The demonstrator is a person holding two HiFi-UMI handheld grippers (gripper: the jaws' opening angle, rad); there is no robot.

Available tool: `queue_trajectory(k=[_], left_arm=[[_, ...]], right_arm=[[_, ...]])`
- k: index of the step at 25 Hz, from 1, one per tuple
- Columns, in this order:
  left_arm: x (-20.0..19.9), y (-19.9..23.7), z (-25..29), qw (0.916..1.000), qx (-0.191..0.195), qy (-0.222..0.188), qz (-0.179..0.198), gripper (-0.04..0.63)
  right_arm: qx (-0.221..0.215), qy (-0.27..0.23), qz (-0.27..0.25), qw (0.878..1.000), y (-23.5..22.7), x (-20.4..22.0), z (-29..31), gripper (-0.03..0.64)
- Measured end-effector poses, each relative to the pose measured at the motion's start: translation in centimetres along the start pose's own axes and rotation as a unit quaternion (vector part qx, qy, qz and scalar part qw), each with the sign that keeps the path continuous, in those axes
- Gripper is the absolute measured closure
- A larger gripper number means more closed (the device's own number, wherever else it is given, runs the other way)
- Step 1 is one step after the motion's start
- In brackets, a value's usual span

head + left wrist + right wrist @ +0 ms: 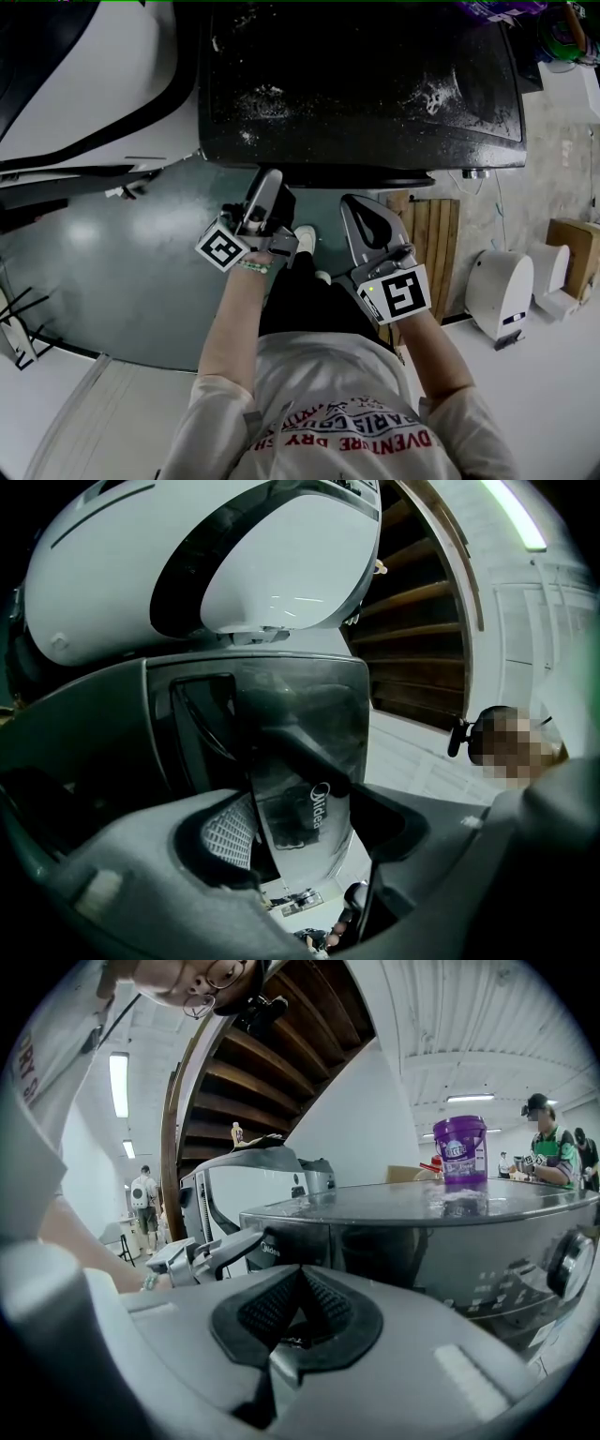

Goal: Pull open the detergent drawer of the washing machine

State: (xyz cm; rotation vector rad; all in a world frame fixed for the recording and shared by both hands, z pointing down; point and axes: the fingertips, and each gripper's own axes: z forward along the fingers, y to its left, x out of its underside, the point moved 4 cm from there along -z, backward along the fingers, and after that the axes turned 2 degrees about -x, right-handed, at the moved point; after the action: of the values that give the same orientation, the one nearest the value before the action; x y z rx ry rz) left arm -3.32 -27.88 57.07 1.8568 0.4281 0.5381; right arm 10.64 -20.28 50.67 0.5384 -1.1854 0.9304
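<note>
Head view: you stand at the front edge of the washer [356, 84]. Both grippers are below that edge. The left gripper [269, 183] noses in under the front edge towards its left end, and the right gripper [361, 211] sits just beside it, a little back from the edge. The drawer itself is hidden under the top's overhang here, so this view doesn't show any progress.

Left gripper view: your jaws stand apart with the drawer [300, 808], the glossy panel with the logo, filling the gap between them. One ribbed pad [230, 832] lies just beside the panel's edge and the other jaw crosses in front of its far side. A dark recess, probably the handle, lies further along the panel, outside the jaws. I see no clamp on the panel yet, though contact at the tips can't be ruled out.

Right gripper view: the right gripper [298, 1271] is clenched on nothing, pads meeting. Past it the drawer [300, 1241] sits at the washer's front-left corner and looks flush with the rest of the front. The left gripper [202, 1255] has its tip at that corner.

My judgement is that you have made the approach, but the grip and the whole pull are left.
</note>
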Motion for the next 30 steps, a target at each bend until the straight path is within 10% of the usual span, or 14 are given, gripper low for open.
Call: queue_trajectory(k=[30], left_arm=[[3.6, -3.1, -6.7, 0.9993, 0.012, -0.035, 0.0, 0.304]], right_arm=[[0.005, -0.004, -0.004, 1.0, 1.5, 1.6, -5.2, 0.617]])
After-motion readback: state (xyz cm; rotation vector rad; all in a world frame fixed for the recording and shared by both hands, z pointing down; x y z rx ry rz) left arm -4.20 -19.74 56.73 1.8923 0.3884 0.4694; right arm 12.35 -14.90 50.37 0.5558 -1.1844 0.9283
